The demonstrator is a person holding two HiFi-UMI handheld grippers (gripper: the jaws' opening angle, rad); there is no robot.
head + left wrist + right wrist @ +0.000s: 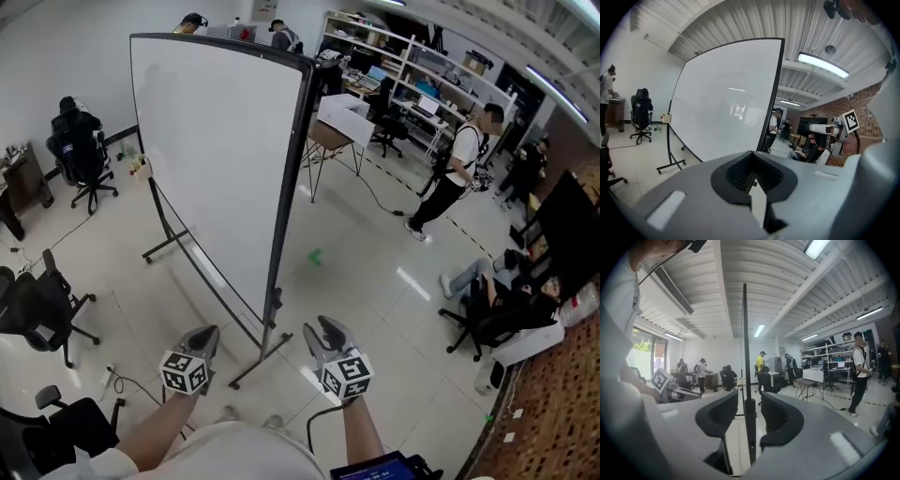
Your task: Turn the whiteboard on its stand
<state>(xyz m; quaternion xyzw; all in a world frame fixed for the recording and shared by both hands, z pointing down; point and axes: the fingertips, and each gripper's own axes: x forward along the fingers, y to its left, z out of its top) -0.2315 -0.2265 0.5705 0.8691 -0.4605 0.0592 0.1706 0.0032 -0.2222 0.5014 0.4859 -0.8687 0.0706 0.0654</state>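
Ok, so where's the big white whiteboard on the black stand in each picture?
Head view: the big white whiteboard stands upper left of the middle, white face turned leftward.
Left gripper view: it fills the middle, white face showing.
Right gripper view: seen edge-on, a thin dark upright line at the centre.
Shared landmark: its black side rail.

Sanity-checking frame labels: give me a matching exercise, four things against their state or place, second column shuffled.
1 whiteboard
2 left gripper
3 right gripper
4 standing person in a white top

A jaws apart, whiteboard's edge in line between them
B right of the whiteboard, by the desks
C jaws together, nothing between them
D upright on its stand

Pairs: 1-D, 2-C, 3-A, 4-B
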